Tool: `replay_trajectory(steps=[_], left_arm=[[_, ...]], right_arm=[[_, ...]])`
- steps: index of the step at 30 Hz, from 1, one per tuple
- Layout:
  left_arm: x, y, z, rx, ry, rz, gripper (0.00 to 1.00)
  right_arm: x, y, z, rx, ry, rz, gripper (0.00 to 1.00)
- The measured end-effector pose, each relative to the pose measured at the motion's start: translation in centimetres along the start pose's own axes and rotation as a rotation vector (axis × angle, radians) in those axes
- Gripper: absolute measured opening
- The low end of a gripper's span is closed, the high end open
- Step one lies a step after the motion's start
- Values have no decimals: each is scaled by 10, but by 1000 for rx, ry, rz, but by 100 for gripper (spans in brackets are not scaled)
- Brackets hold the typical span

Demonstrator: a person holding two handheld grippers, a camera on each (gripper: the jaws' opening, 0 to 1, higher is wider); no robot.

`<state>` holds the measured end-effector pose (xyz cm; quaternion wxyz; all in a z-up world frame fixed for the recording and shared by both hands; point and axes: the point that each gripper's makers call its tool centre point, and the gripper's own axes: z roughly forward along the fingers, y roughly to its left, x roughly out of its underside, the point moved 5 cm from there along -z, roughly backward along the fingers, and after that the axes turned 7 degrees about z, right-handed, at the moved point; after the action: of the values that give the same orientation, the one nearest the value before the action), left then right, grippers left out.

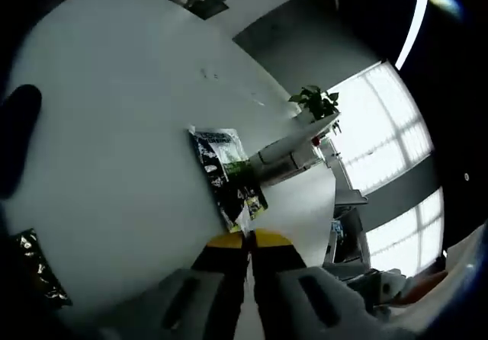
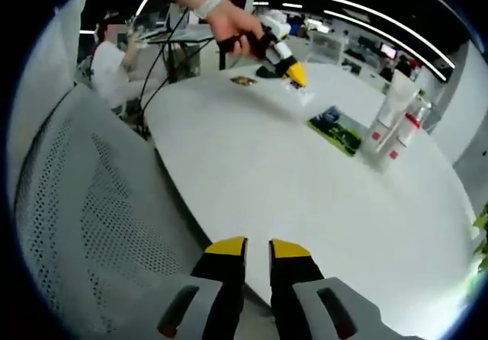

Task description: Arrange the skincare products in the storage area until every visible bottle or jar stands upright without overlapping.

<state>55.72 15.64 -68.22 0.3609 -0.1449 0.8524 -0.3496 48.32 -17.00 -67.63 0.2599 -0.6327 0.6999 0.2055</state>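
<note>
The left claw [image 1: 249, 238] looks nearly closed, perhaps pinching a small clear packet [image 2: 296, 85], hard to tell. The right claw [image 2: 258, 247] hangs slightly open over the table [image 2: 290, 172] edge. Two tubes [image 2: 393, 111] stand just beside a dark sachet [image 2: 335, 129].

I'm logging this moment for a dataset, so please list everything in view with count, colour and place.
table: one, white, round, under both grippers
tubes: two, white with red caps, upright at the table's far right in the right gripper view
packet: one, green and black, flat on the table ahead of the left gripper
foil sachet: one, dark and shiny, at the table's edge, low left in the left gripper view
chair: one, white mesh, beside the table
plant: one, green, by the window
left gripper: one, yellow-tipped, jaws shut
right gripper: one, yellow-tipped, jaws slightly apart, holding nothing
hand: one, holding the left gripper
</note>
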Motion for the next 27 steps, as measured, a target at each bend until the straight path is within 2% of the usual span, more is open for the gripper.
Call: replay_trajectory(steps=[7, 12, 17, 22, 27], left_arm=[[-1, 12, 7, -18, 26, 3, 0], [-9, 12, 10, -23, 5, -7, 0], [-24, 10, 13, -25, 14, 28, 0], [-42, 16, 13, -28, -15, 22, 0], [-56, 23, 16, -50, -24, 70, 0]], right_arm=[[2, 0, 2, -3, 15, 2, 10], [4, 0, 3, -7, 25, 5, 10], [5, 0, 3, -10, 34, 11, 10], [5, -1, 3, -5, 38, 18, 9], [6, -1, 3, -10, 44, 20, 9]])
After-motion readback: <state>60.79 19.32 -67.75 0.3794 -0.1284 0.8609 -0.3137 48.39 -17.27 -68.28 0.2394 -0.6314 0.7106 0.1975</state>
